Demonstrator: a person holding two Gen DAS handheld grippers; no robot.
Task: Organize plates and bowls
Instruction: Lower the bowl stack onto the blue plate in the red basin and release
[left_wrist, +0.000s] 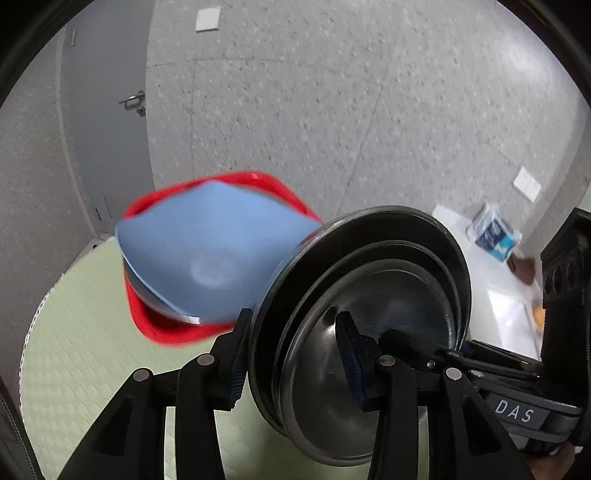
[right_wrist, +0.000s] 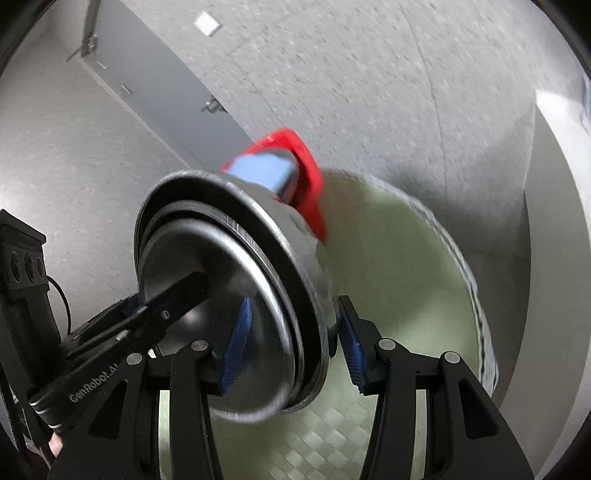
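Left wrist: metal dishes (left_wrist: 369, 314) (stacked, tilted) clamped between tongs (left_wrist: 295, 354).

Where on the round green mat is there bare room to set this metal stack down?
Bare mat lies right of the metal stack, out to the mat's patterned edge, and on the near left below the red dish. The far side is crowded: the blue bowl sits in that dish.
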